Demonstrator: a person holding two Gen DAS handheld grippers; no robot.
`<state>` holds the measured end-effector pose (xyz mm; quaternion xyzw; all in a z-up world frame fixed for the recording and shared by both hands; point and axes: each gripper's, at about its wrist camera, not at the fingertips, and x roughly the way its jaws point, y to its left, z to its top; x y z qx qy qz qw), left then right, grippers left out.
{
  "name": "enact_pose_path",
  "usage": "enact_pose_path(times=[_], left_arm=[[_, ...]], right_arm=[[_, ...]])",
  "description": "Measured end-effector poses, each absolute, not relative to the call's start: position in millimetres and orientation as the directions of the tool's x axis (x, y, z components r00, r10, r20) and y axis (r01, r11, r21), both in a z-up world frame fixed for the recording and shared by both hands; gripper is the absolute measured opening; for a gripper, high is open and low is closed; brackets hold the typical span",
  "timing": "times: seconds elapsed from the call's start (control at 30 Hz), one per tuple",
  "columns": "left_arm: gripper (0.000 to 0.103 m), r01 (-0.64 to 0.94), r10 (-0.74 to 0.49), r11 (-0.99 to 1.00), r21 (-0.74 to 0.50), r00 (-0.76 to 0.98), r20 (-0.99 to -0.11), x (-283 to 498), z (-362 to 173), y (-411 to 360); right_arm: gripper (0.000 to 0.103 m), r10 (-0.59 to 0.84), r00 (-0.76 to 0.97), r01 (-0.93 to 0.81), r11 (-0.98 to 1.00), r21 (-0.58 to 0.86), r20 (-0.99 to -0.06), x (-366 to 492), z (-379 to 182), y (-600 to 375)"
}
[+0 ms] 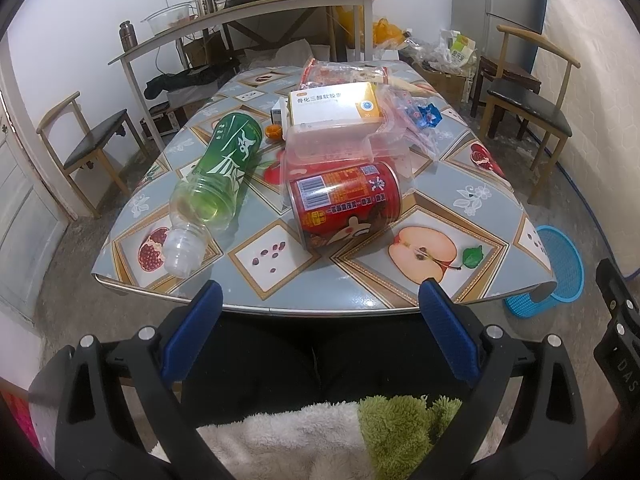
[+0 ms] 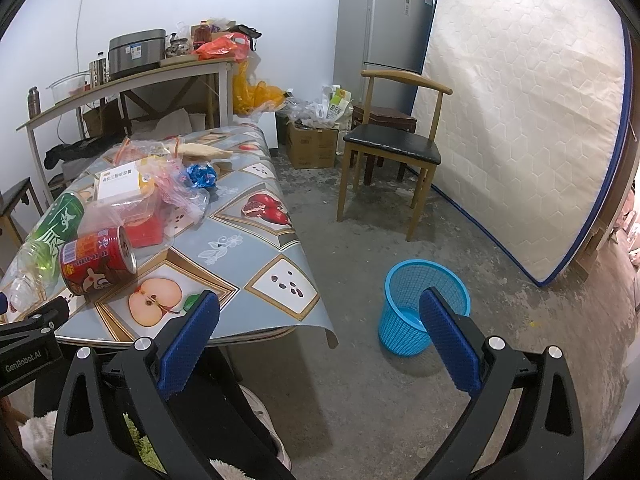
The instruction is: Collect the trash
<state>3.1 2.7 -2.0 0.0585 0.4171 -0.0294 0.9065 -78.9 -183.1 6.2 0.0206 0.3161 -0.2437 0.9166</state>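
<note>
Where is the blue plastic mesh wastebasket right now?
The blue plastic mesh wastebasket stands upright on the concrete floor, just off the table's near right corner, seen in the right wrist view; the left wrist view catches it at far right.

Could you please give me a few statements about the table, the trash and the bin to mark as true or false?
1. The red can lies on its side. True.
2. The green bottle stands upright. False: it lies on the table.
3. The blue basket sits on the floor. True.
4. The left gripper holds the can. False: its fingers are apart, empty.
5. The right gripper is open. True.
</note>
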Motion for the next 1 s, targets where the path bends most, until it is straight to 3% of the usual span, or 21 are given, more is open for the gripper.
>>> enact_pose_path(times=[1.0], left_arm=[[0.094,0.101,-0.005,0.992,0.08,0.651,-0.759,3.0,-2.5,3.3]], right_arm=[[0.097,-0.442,0.677,0.466,0.876,-0.121,-0.589,-80.4,6.3,-183.6]])
